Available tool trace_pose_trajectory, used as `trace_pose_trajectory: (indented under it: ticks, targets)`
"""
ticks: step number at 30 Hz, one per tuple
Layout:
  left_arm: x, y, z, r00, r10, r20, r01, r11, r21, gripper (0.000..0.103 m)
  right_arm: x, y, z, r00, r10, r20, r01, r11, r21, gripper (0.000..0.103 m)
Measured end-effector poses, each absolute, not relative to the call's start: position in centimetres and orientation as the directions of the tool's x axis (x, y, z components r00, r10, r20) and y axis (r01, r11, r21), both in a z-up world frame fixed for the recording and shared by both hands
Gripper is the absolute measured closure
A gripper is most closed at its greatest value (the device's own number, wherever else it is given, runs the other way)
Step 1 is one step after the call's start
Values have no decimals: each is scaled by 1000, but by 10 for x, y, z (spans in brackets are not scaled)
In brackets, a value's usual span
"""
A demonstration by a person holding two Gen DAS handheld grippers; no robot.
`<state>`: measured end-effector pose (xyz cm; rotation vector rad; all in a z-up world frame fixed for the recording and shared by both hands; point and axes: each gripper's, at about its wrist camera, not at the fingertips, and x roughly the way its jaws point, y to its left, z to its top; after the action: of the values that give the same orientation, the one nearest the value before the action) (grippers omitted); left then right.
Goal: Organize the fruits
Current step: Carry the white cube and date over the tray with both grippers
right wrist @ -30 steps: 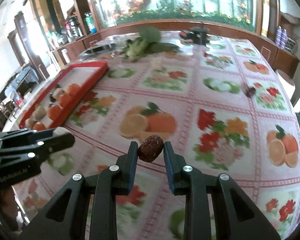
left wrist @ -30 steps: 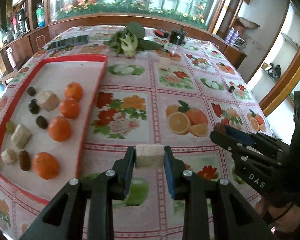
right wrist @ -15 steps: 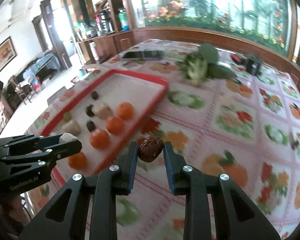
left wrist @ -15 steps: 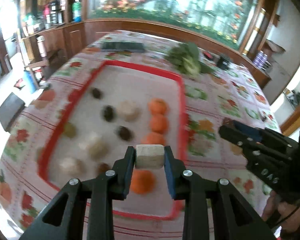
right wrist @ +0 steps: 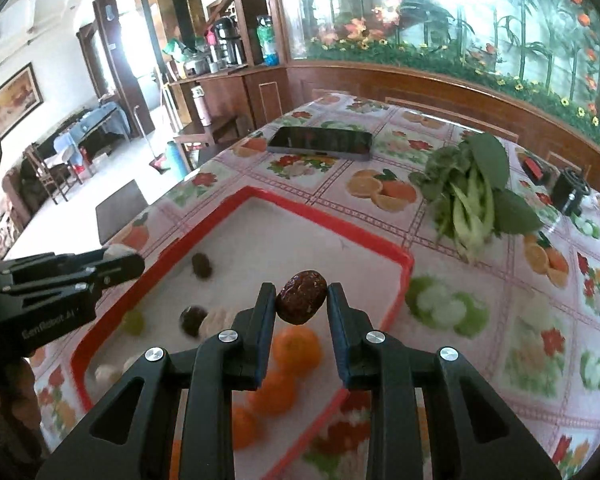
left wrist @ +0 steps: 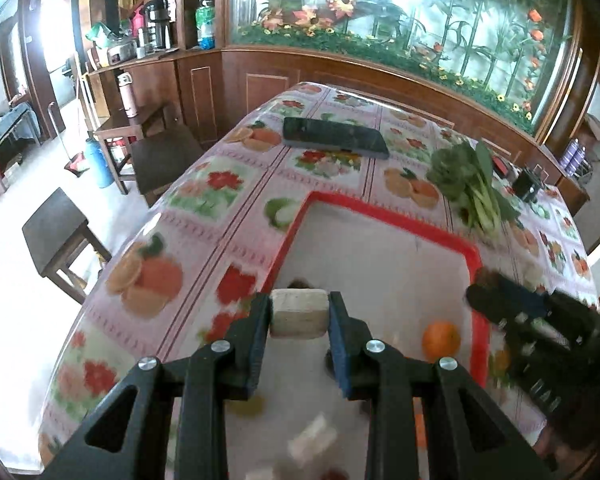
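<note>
My left gripper (left wrist: 299,316) is shut on a pale beige block-shaped fruit piece (left wrist: 298,318), held above the near left part of the red-rimmed white tray (left wrist: 380,210). My right gripper (right wrist: 301,300) is shut on a dark red date (right wrist: 302,297), held above the tray (right wrist: 332,224) near its right side. In the tray lie oranges (right wrist: 296,350), dark dates (right wrist: 201,265) and pale pieces (right wrist: 216,320). The right gripper shows at the right of the left wrist view (left wrist: 500,300); the left gripper shows at the left of the right wrist view (right wrist: 112,264).
A bunch of leafy greens (right wrist: 472,196) lies on the floral tablecloth beyond the tray. A dark phone (right wrist: 320,142) lies farther back. A small black box (right wrist: 572,192) stands at the far right. Stools (left wrist: 56,228) stand off the table's left edge.
Both grippers have moved left and forward over the tray, each still holding its piece. The view has swung from the open tablecloth to the tray's far end.
</note>
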<state>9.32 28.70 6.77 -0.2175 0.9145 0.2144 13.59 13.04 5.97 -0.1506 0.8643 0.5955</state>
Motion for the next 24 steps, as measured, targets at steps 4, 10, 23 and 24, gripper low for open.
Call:
trace_pose_trajectory:
  ticks: [4, 10, 23, 24]
  targets:
    - [125, 282, 56, 585, 71, -808, -262, 959, -105, 71, 149, 138, 46, 491, 407, -770, -545, 833, 93, 77]
    - [158, 273, 31, 547, 49, -835, -256, 960, -112, 71, 158, 142, 28, 474, 382, -793, -558, 828, 65, 77]
    - [175, 265, 10, 514, 63, -855, -249, 965, -78, 71, 167, 140, 9, 454, 352, -819, -563, 825, 42, 77]
    - [175, 265, 10, 513, 64, -856, -249, 965, -77, 71, 166, 141, 8, 453, 348, -821, -565, 825, 38, 77]
